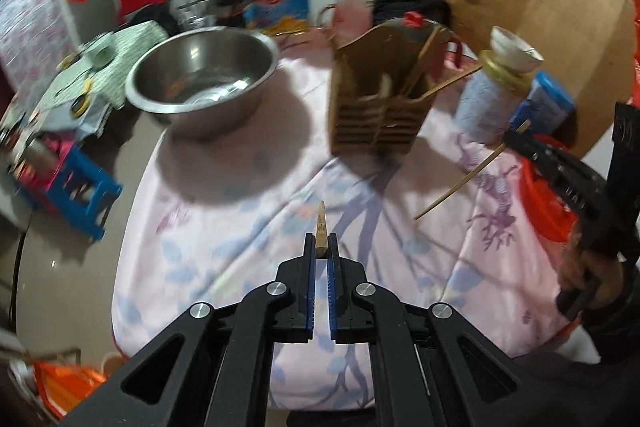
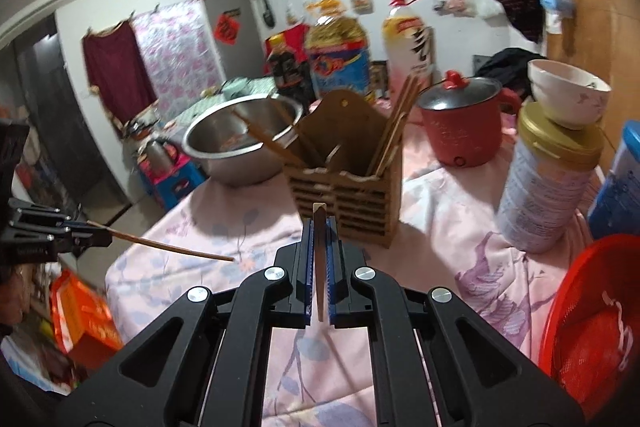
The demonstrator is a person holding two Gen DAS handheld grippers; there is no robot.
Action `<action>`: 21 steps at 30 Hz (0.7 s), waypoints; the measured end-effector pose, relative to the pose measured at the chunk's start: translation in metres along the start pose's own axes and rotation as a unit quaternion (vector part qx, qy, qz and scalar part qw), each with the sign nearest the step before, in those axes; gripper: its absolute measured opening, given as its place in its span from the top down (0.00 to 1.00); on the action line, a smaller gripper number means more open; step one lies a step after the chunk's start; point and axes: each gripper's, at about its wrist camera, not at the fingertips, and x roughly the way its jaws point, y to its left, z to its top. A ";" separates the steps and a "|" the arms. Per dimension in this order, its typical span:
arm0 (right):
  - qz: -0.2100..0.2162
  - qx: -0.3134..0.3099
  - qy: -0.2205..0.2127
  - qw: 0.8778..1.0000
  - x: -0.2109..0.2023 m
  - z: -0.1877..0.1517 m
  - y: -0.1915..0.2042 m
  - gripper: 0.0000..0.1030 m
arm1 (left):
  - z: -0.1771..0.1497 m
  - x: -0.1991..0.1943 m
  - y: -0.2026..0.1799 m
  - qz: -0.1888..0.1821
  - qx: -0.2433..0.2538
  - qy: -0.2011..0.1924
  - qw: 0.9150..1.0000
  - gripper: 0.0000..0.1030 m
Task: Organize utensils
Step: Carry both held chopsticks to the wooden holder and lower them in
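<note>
Floral tablecloth [image 1: 224, 227], wooden holder [image 1: 376, 111], each gripper clamping one chopstick

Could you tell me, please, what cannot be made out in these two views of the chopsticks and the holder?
- Left wrist view: most of the chopstick in the left tool is hidden behind its pads.
- Right wrist view: the far end of the chopstick in the right tool is foreshortened.
- Both views: the lower ends of the chopsticks in the wooden holder are behind its slats.
- Both views: wall items are blurred.
</note>
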 end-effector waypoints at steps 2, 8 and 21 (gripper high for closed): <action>-0.009 0.007 -0.015 1.000 -0.004 0.007 0.000 0.93 | 0.021 -0.001 -0.003 -0.012 0.020 0.005 1.000 0.95; -0.021 0.023 -0.066 0.997 -0.018 0.048 -0.003 0.94 | 0.083 -0.015 -0.009 -0.039 0.055 0.013 0.998 0.95; -0.040 -0.006 -0.133 0.990 -0.011 0.135 0.003 0.94 | 0.186 -0.004 -0.034 -0.059 0.085 0.022 0.994 0.95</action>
